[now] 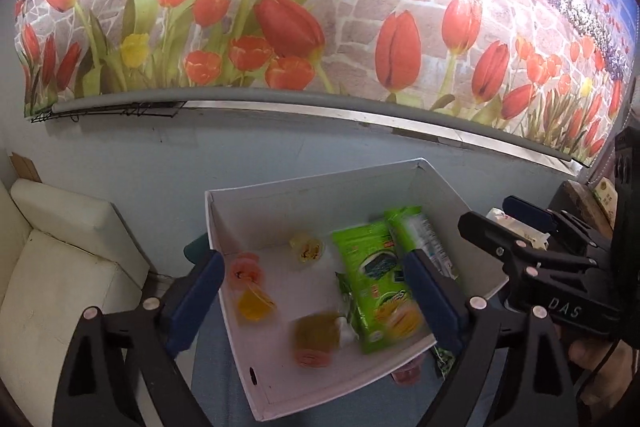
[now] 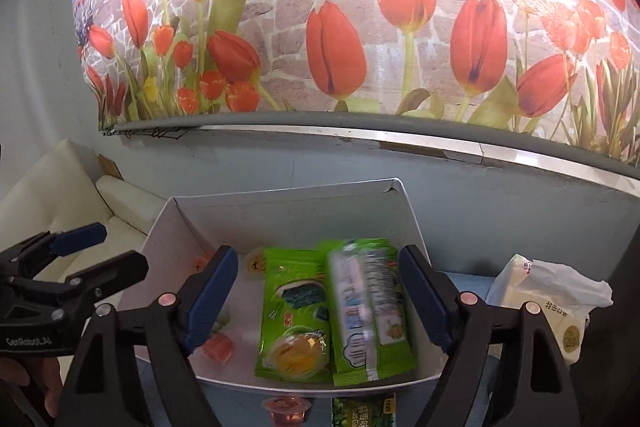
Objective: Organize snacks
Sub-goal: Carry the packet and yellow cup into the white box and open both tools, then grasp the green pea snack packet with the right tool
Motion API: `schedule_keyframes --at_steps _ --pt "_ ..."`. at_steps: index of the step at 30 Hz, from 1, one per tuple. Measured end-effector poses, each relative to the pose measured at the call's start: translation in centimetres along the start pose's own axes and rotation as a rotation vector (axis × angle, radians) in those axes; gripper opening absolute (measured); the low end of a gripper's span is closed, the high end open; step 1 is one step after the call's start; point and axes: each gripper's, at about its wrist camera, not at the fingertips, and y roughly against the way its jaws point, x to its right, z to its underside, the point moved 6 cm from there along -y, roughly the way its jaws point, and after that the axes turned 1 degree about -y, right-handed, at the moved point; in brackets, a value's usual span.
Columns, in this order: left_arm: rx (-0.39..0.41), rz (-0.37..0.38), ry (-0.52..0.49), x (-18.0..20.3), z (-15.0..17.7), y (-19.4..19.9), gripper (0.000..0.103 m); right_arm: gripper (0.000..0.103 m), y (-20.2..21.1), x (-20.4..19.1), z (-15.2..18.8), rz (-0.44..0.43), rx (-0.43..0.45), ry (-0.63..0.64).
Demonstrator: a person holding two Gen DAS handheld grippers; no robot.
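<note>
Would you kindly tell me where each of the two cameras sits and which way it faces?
Left wrist: sits on the left gripper, looks forward and down into the white box; own jaws open, right gripper and some hand at its right edge.
Right wrist: sits on the right gripper, faces the same box from its right; own jaws open, left gripper at its left edge.
Shared: box, green snack packs, tulip mural.
</note>
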Motion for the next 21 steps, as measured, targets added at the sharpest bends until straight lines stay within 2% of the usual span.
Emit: schedule_keyframes --at_steps 8,13,17,21 --pt "0.020 0.004 -0.011 0.4 0.0 0.7 0.095 0.086 1.8 -0.1 -0.5 -0.001 0.043 0.010" --pt "0.039 0.006 -0.034 1.2 0.6 1.7 0.095 0.086 3.4 0.2 0.5 -0.010 0.061 0.001" --pt "0.055 0.016 -0.028 1.8 1.8 3.4 0.095 0.086 5.7 0.4 2.8 -0.023 0.074 0.012" --pt "0.066 0.051 -0.033 3.1 4.3 5.7 0.095 0.086 8.0 0.9 6.9 -0.014 0.059 0.030"
